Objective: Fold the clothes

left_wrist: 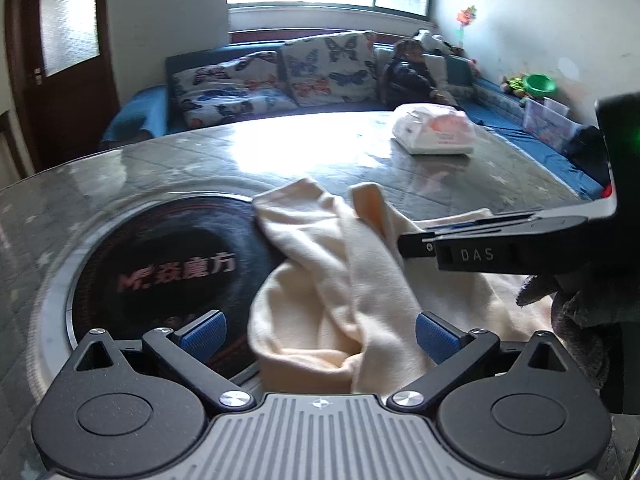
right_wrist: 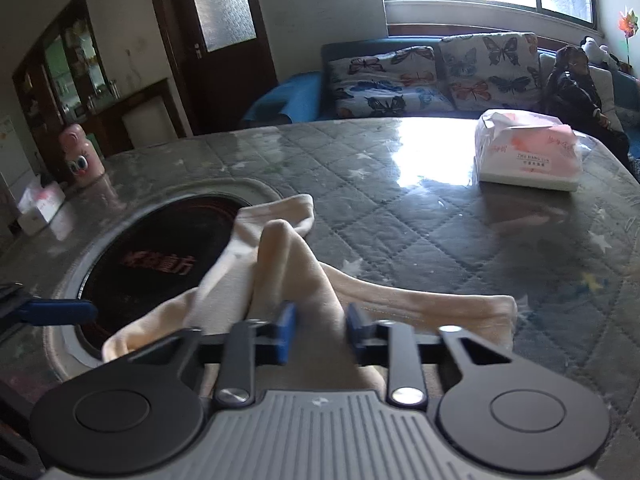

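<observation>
A cream garment (left_wrist: 344, 280) lies crumpled on the grey quilted table (left_wrist: 304, 160), partly over a round black cooktop (left_wrist: 168, 264). My left gripper (left_wrist: 318, 334) is open, its blue pads on either side of the cloth's near fold. My right gripper (right_wrist: 318, 330) is shut on a raised ridge of the same cream garment (right_wrist: 296, 264), lifting it off the table (right_wrist: 400, 216). The right gripper also shows in the left wrist view (left_wrist: 412, 246), coming in from the right and pinching the cloth. A blue fingertip (right_wrist: 56, 312) of the left gripper shows at the left edge of the right wrist view.
A white and pink tissue pack (left_wrist: 436, 130) (right_wrist: 528, 154) lies at the table's far right. A pink piggy bank (right_wrist: 82, 158) stands at the far left edge. A blue sofa (left_wrist: 280, 76) with butterfly cushions runs behind, with a child (left_wrist: 412, 72) sitting on it.
</observation>
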